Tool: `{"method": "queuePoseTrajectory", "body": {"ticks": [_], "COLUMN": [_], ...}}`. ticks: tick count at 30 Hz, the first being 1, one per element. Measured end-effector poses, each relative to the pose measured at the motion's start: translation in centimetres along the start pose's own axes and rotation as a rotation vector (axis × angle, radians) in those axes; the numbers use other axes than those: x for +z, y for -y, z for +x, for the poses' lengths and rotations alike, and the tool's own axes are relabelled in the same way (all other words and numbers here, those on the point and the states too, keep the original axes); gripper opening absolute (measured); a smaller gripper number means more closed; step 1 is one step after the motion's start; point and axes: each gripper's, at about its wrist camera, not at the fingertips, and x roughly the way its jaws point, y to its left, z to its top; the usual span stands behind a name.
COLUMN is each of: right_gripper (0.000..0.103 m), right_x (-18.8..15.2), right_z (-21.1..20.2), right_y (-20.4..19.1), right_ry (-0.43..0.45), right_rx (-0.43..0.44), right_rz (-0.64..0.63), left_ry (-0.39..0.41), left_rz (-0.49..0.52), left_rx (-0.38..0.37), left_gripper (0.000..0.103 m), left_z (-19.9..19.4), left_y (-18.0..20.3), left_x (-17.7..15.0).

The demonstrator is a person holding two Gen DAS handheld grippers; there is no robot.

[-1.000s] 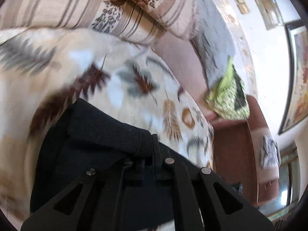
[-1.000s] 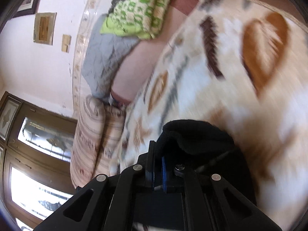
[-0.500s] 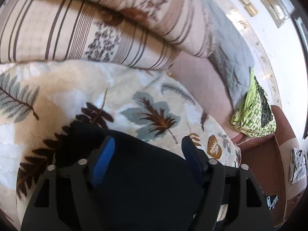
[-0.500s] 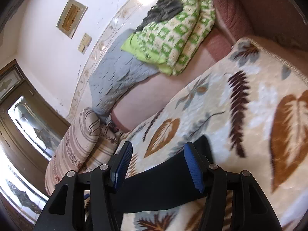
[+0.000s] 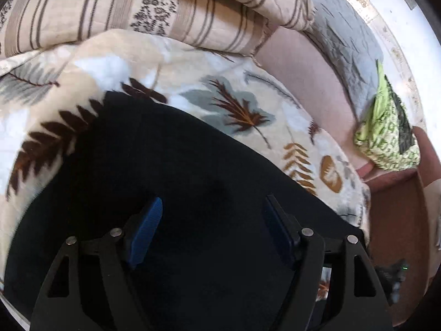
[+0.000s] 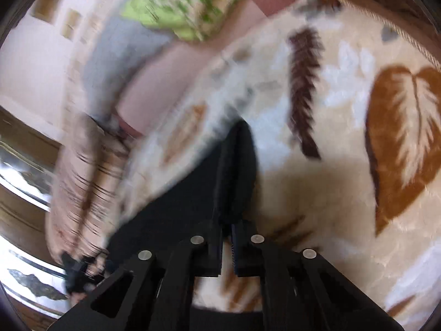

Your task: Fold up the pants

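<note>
The black pants [image 5: 171, 171] lie spread flat on the leaf-print blanket [image 5: 242, 93], filling the lower middle of the left view. The left tongs [image 5: 212, 215] hang over them with the blue pads [image 5: 146, 226] wide apart, gripping nothing. In the blurred right view, toward the bottom centre, the right tongs [image 6: 226, 244] are nearly closed just below a dark edge of the pants [image 6: 234, 171]; whether cloth sits between them I cannot tell. I judge at least one fold laid down, with more folding probably left. Striped cushions [image 5: 115, 8] fill the upper left.
</note>
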Motion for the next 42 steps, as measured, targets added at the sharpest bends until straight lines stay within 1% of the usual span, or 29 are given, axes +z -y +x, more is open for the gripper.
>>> {"method": "queuePoseTrajectory", "body": {"ticks": [2,4,6,8,10,11,12,13,14,15,16,17,18,19,21,22,24,26,27,28,31,33,34,35,36,37,38,39,42], "right_gripper": [0.003,0.003,0.003,0.003,0.004,0.007,0.011,0.011,0.011,0.011,0.011,0.011,0.012,0.016,0.033,0.035,0.032,0.032,0.033,0.034,0.045,0.066,0.072,0.082,0.089,0.092,0.100,0.103,0.103], "right_x": [-0.3,-1.0,-1.8,-2.1,-2.0,-1.9,-1.9,-1.9,-1.9,-1.9,-2.0,-2.2,-2.7,-3.3,-4.8,-5.5,-6.2,-6.0,-5.9,-6.0,-5.7,-5.8,-6.0,-6.2,-6.2,-6.8,-7.1,-7.3,-7.8], "right_z": [-1.7,-3.3,-4.7,-4.9,-3.5,-2.8,-2.6,-2.9,-3.2,-4.0,-5.0,-5.5,-6.0,-6.2,-5.3,-4.5,-2.0,1.2,3.1,4.0,3.9,3.6,3.7,4.1,4.6,4.8,5.2,5.6,6.1], "right_y": [-0.6,-1.3,-1.4,-0.2,1.6,2.2,3.0,3.0,2.4,1.4,-0.2,-1.3,-3.3,-4.9,-8.1,-9.0,-9.4,-8.3,-6.8,-5.8,-5.4,-5.2,-5.3,-5.7,-6.0,-6.4,-6.6,-6.9,-7.4], "right_ry": [0.035,0.037,0.034,0.009,-0.048,-0.073,-0.066,-0.038,-0.010,0.039,0.109,0.143,0.192,0.222,0.239,0.221,0.135,-0.024,-0.128,-0.172,-0.166,-0.166,-0.172,-0.183,-0.194,-0.200,-0.207,-0.225,-0.227], "right_rx": [0.057,0.109,0.097,0.056,-0.063,-0.124,-0.267,-0.395,-0.474,-0.517,-0.514,-0.498,-0.458,-0.426,-0.384,-0.372,-0.387,-0.393,-0.417,-0.434,-0.373,-0.320,-0.299,-0.287,-0.287,-0.296,-0.308,-0.313,-0.361], "right_rz": [0.002,-0.013,-0.039,-0.018,0.010,0.013,0.009,-0.024,-0.073,-0.127,-0.182,-0.216,-0.289,-0.361,-0.522,-0.581,-0.630,-0.590,-0.538,-0.503,-0.467,-0.431,-0.434,-0.449,-0.463,-0.476,-0.490,-0.506,-0.542], "left_ry": [-0.026,-0.046,-0.048,-0.049,-0.049,-0.044,-0.040,-0.036,-0.032,-0.032,-0.029,-0.027,-0.026,-0.025,-0.018,-0.012,0.000,0.016,0.022,0.026,0.034,0.045,0.051,0.053,0.052,0.050,0.048,0.047,0.044], "left_rz": [-0.035,-0.040,-0.024,0.009,0.045,0.065,0.088,0.110,0.142,0.178,0.208,0.231,0.251,0.269,0.303,0.328,0.370,0.383,0.384,0.382,0.382,0.387,0.390,0.393,0.396,0.395,0.394,0.396,0.399], "left_rx": [-0.005,-0.005,0.006,0.028,0.052,0.064,0.078,0.095,0.117,0.138,0.154,0.163,0.171,0.181,0.226,0.250,0.298,0.318,0.322,0.323,0.330,0.344,0.350,0.353,0.355,0.354,0.352,0.352,0.353], "left_gripper": [0.074,0.074,0.074,0.075,0.080,0.081,0.083,0.085,0.086,0.090,0.095,0.098,0.103,0.103,0.103,0.103,0.103,0.103,0.103,0.103,0.103,0.103,0.103,0.103,0.103,0.103,0.103,0.103,0.103], "left_z": [0.5,0.9,1.1,1.2,1.4,1.5,1.6,1.8,2.1,2.4,2.6,2.9,3.1,3.4,3.8,4.1,4.5,4.8,4.8,4.7,4.9,5.0,4.9,4.9,4.9,4.9,4.9,4.9,5.0], "left_y": [-0.9,-1.3,-1.1,-0.6,0.1,0.4,0.7,1.1,1.5,2.0,2.4,2.8,3.1,3.4,3.9,4.2,4.7,4.9,4.9,4.9,4.9,5.1,5.2,5.2,5.2,5.2,5.2,5.2,5.2], "left_x": [0.0,-0.1,-0.2,-0.4,-0.7,-0.8,-1.0,-1.2,-1.5,-1.8,-2.1,-2.3,-2.5,-2.7,-3.0,-3.2,-3.7,-4.0,-4.0,-4.1,-4.1,-4.2,-4.3,-4.4,-4.4,-4.3,-4.3,-4.3,-4.2]}}
